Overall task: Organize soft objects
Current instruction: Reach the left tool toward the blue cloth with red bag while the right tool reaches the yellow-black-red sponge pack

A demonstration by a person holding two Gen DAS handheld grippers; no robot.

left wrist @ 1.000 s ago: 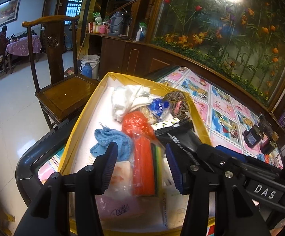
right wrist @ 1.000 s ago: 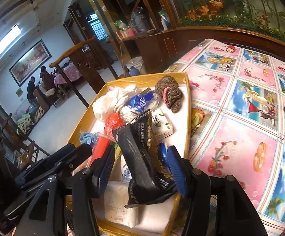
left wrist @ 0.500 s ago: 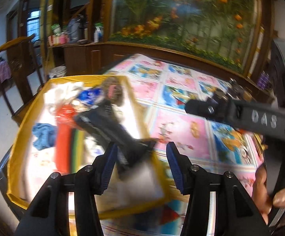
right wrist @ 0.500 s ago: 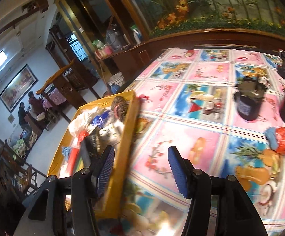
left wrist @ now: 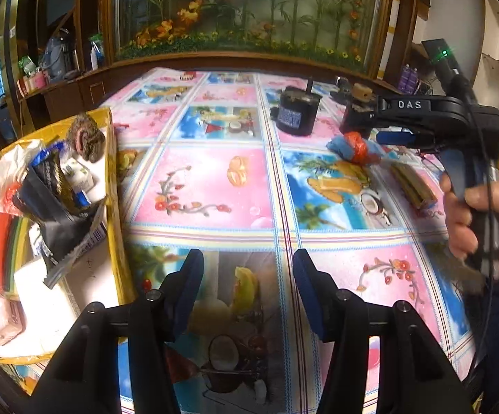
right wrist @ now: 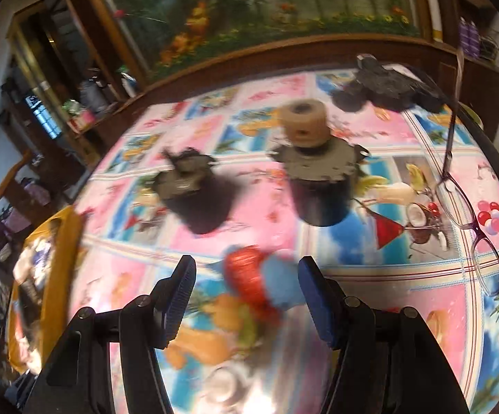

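A: Change since one second back: both grippers have left the yellow tray (left wrist: pixel 113 186) and swung right over the patterned desk (left wrist: pixel 201 186). The black pouch (left wrist: pixel 54 200) that sat between the right fingers now lies in the tray.

B: Left wrist view?

A: Left gripper (left wrist: pixel 247 288) is wide, nothing between the fingers, low over the desk's near edge. The tray is at the desk's left edge, heaped with soft items. The right gripper (left wrist: pixel 396 136) shows side-on, held by the right hand (left wrist: pixel 480 220). It points at the red-and-blue soft bundle (left wrist: pixel 352 146) toward the right side of the desk.

B: Right wrist view?

A: Blurred by motion. Right gripper (right wrist: pixel 246 293) is wide and empty. The red-and-blue soft bundle (right wrist: pixel 263 283) lies between its fingers, just ahead; contact cannot be judged.

B: Risks?

A: My judgement: closing during the swing may catch only one end, and the bundle would slip or unroll. The two dark motor-like parts (right wrist: pixel 318 179) stand just beyond it, and an overshoot would knock them. The eyeglasses (right wrist: pixel 470 220) near the right edge could be swept off.

B: Room?

A: The desk's middle is open for the carry back. The heaped tray has little bare floor, mostly along its right wall.
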